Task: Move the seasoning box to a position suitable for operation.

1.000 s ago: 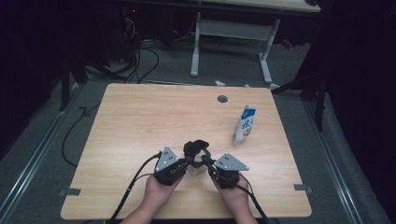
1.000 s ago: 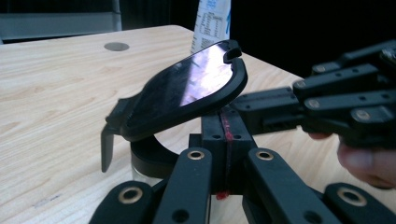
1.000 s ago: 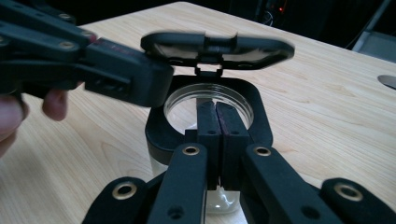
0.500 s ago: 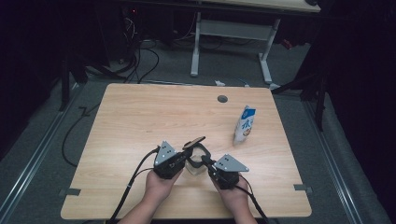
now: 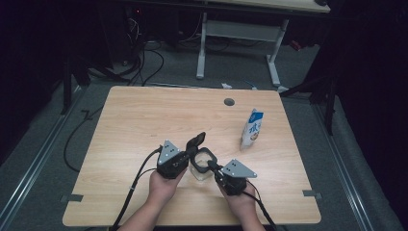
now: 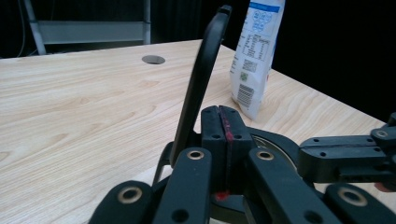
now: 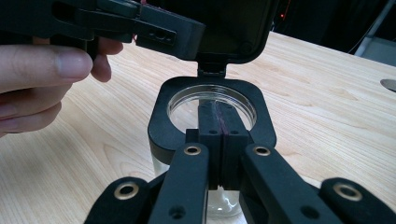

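Note:
A clear jar with a black square rim point(image 5: 202, 163) stands near the table's front edge between my two grippers. Its hinged black lid point(image 5: 196, 141) stands open and almost upright. In the left gripper view the lid point(image 6: 201, 84) rises edge-on just left of my left gripper point(image 6: 219, 128), whose jaws are shut with nothing between them. The left gripper point(image 7: 184, 33) touches the lid point(image 7: 233, 28) from the side. My right gripper point(image 7: 218, 119) is shut, and its jaws lie across the near side of the rim point(image 7: 161, 123), tips over the jar's mouth.
A blue and white carton point(image 5: 252, 129) stands upright at the right, behind the jar; it is also in the left gripper view point(image 6: 254, 51). A round cable hole point(image 5: 229, 102) sits near the table's far edge. The person's fingers point(image 7: 42, 70) are close on the left.
The lid has swung up from a low tilt to nearly upright beside my left gripper. My right gripper has stayed at the rim.

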`<state>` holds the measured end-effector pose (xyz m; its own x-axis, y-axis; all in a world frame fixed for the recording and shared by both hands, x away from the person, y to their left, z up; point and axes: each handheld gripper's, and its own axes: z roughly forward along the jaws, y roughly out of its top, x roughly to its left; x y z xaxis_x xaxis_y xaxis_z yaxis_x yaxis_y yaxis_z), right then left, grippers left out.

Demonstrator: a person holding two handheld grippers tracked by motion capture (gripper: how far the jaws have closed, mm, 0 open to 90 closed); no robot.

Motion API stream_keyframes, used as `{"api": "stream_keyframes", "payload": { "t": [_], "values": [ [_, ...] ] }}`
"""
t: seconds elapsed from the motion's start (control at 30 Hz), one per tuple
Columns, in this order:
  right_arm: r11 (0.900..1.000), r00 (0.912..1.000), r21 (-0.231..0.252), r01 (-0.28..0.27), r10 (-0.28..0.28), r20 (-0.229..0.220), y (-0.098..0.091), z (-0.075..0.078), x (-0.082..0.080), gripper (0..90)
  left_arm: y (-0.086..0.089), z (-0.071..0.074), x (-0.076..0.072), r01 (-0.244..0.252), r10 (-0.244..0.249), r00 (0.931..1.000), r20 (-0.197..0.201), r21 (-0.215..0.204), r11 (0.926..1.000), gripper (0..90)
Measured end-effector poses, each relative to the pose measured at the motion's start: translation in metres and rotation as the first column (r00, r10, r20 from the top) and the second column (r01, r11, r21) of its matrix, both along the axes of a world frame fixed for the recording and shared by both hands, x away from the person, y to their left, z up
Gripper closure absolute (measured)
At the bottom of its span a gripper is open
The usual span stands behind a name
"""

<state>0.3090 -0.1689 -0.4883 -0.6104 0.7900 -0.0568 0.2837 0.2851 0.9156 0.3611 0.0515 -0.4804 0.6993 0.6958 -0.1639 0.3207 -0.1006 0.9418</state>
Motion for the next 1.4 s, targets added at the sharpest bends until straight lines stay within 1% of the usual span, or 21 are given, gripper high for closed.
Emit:
{"api": "stream_keyframes", "payload": {
  "t": [0.4, 0.87, 1.0, 1.07, 1.1, 1.13, 1.2, 1.23, 1.3, 1.33, 1.4],
  "values": [
    [1.0, 1.0, 0.008, -0.004, 0.004, 0.0, -0.001, -0.001, 0.0, 89.7, 0.003, -0.001, 0.006, -0.031, 0.031, 0.9995, -0.012, -0.004, 0.9995, 89.8],
    [0.9999, 1.0, 0.011, -0.007, 0.007, 0.002, -0.001, -0.001, 0.001, 89.8, 0.003, -0.002, 0.007, -0.037, 0.037, 0.9992, -0.016, -0.006, 0.9993, 90.0],
    [0.9999, 1.0, 0.011, -0.007, 0.007, 0.0, -0.001, -0.001, 0.0, 89.7, 0.002, -0.002, 0.006, -0.035, 0.035, 0.999, -0.028, -0.006, 0.9994, 89.8],
    [0.9999, 1.0, 0.01, -0.006, 0.006, -0.002, -0.001, -0.001, 0.001, 89.4, 0.002, -0.002, 0.004, -0.024, 0.024, 0.9995, -0.021, -0.005, 0.9997, 89.3],
    [0.9999, 1.0, 0.013, -0.006, 0.006, -0.004, -0.001, 0.0, 0.001, 88.5, 0.002, -0.002, 0.002, -0.016, 0.016, 0.9997, -0.017, -0.004, 0.9999, 88.5],
    [1.0, 0.9999, 0.005, -0.006, 0.006, -0.009, -0.001, 0.001, 0.0, 86.7, 0.002, -0.001, 0.0, -0.011, 0.011, 0.9998, -0.015, -0.006, 0.9999, 87.6],
    [1.0, 1.0, -0.006, -0.002, 0.002, -0.006, -0.001, 0.003, -0.001, 85.2, 0.004, -0.001, -0.005, -0.009, 0.009, 0.9999, 0.007, 0.002, 1.0, 86.8],
    [1.0, 1.0, 0.002, 0.001, -0.001, 0.001, -0.002, 0.004, -0.001, 84.9, 0.005, -0.001, -0.008, -0.006, 0.006, 0.9999, 0.014, 0.006, 1.0, 86.4],
    [0.9998, 0.9999, 0.015, 0.011, -0.011, 0.006, -0.006, 0.007, -0.002, 83.9, 0.008, -0.002, -0.014, 0.012, -0.012, 0.9998, 0.014, 0.001, 0.9999, 85.1],
    [0.9997, 0.9997, 0.018, 0.017, -0.018, 0.015, -0.009, 0.008, -0.003, 83.4, 0.01, -0.004, -0.017, 0.017, -0.017, 0.9997, 0.018, 0.004, 0.9999, 83.9],
    [0.9992, 0.9993, 0.025, 0.032, -0.032, 0.016, -0.013, 0.01, -0.004, 82.1, 0.013, -0.008, -0.024, 0.024, -0.024, 0.9994, 0.026, 0.017, 0.9996, 82.1]
  ]
}}
